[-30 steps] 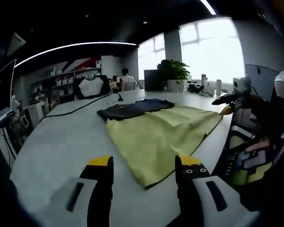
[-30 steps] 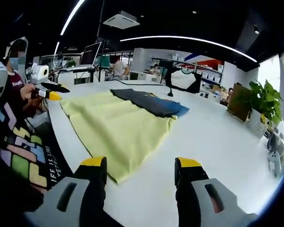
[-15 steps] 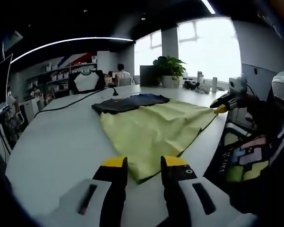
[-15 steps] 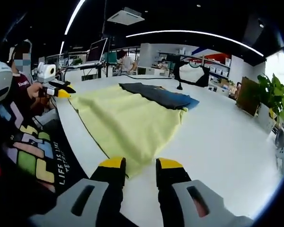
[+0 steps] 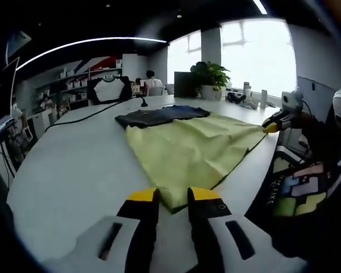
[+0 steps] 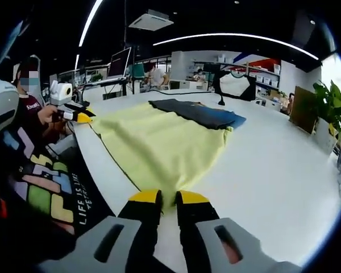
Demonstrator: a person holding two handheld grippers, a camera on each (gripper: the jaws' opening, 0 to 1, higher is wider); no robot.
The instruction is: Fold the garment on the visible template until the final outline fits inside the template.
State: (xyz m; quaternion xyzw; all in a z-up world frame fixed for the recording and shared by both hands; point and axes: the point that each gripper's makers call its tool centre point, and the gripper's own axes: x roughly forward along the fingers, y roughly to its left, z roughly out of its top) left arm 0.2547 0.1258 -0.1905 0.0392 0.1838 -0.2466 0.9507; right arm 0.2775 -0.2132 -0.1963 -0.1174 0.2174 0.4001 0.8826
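Our left gripper point(image 5: 169, 196) and right gripper point(image 6: 169, 199), wide apart a second ago, have narrowed their fingers onto the near corners of the yellow garment point(image 5: 193, 151) spread on the white worktop point(image 5: 68, 159). Both corners look pinched, so the first fold can likely begin.

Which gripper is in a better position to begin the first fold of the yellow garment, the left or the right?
Neither clearly: the left gripper and right gripper each pinch a near corner of the yellow garment, so lifting both together looks best.
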